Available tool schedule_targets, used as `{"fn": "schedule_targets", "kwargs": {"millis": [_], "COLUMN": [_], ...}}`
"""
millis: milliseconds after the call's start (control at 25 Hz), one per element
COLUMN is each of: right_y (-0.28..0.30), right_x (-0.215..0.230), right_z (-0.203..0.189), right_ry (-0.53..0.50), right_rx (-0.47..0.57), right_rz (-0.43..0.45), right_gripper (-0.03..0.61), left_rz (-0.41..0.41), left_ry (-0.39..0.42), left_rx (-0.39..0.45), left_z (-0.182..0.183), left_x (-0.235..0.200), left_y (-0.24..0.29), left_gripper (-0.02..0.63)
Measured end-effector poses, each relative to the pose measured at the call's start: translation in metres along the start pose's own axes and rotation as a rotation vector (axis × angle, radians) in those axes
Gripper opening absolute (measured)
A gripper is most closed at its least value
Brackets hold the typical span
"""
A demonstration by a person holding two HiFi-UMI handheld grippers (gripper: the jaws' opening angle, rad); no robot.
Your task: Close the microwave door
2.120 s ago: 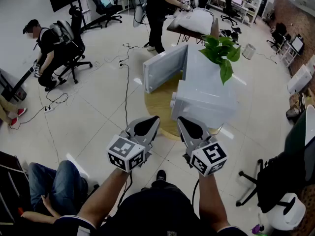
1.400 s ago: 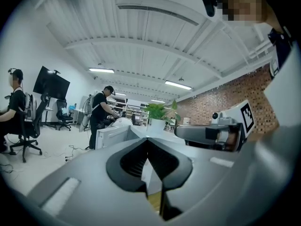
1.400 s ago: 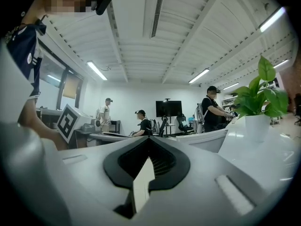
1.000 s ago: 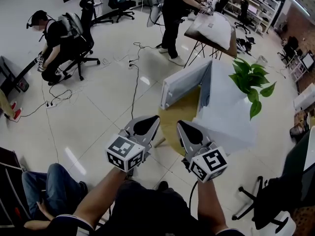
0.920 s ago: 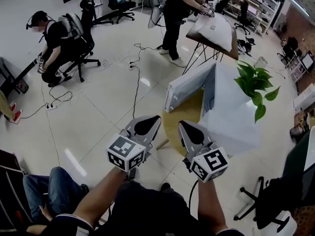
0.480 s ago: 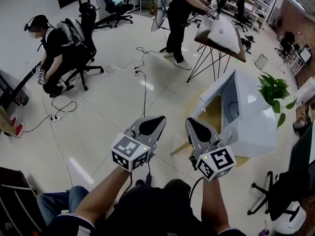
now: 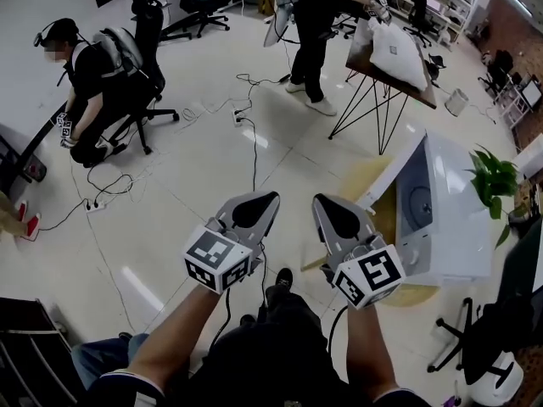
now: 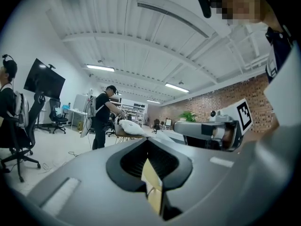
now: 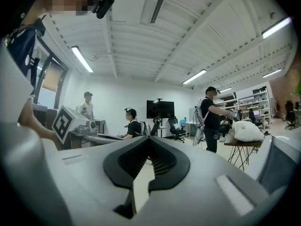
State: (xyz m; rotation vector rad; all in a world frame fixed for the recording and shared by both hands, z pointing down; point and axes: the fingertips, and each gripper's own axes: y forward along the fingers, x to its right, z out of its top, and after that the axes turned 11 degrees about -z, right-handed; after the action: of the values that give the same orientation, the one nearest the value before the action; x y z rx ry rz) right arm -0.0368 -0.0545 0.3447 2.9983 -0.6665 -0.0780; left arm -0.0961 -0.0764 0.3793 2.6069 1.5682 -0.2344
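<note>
The white microwave (image 7: 462,219) stands on a round wooden table (image 7: 372,179) at the right of the head view. Its door (image 7: 386,176) is swung open toward me, and the cavity with the turntable (image 7: 416,203) shows. My left gripper (image 7: 253,206) and right gripper (image 7: 333,212) hang side by side in front of me, left of the microwave and apart from it. Both are shut with nothing in them. The left gripper view shows its jaws (image 8: 148,142) together; the right gripper view (image 9: 149,142) shows the same, with the microwave (image 9: 280,161) at its right edge.
A green plant (image 7: 492,181) stands beside the microwave. A person sits on an office chair (image 7: 89,75) at far left. Another person (image 7: 310,24) stands by a small table with a white bag (image 7: 394,49). Cables (image 7: 250,117) trail over the tiled floor. A black chair (image 7: 509,312) is at right.
The view has swung round the table: the microwave slid from the middle to the right, and its open front now faces me. Both grippers stay shut and side by side.
</note>
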Motion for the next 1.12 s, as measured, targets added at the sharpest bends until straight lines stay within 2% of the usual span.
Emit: {"fn": "schedule_targets", "kwargs": {"millis": [400, 600, 760, 960, 1120], "right_y": [0.069, 0.084, 0.089, 0.092, 0.095], "right_x": [0.053, 0.079, 0.1, 0.13, 0.158], "right_z": [0.031, 0.038, 0.039, 0.042, 0.037], "right_ry": [-0.016, 0.025, 0.044, 0.058, 0.064], "right_rx": [0.049, 0.059, 0.064, 0.064, 0.057], "right_rz": [0.072, 0.053, 0.026, -0.103, -0.292], "right_gripper": [0.002, 0.002, 0.002, 0.002, 0.002], "left_rz": [0.023, -0.016, -0.079, -0.22, -0.381], "left_ry": [0.057, 0.066, 0.068, 0.055, 0.052], "left_rx": [0.013, 0.0, -0.019, -0.044, -0.063], "left_z": [0.025, 0.032, 0.031, 0.027, 0.025], "left_x": [-0.061, -0.078, -0.085, -0.085, -0.081], "left_y": [0.087, 0.133, 0.169, 0.207, 0.232], "left_gripper": [0.008, 0.008, 0.008, 0.008, 0.008]}}
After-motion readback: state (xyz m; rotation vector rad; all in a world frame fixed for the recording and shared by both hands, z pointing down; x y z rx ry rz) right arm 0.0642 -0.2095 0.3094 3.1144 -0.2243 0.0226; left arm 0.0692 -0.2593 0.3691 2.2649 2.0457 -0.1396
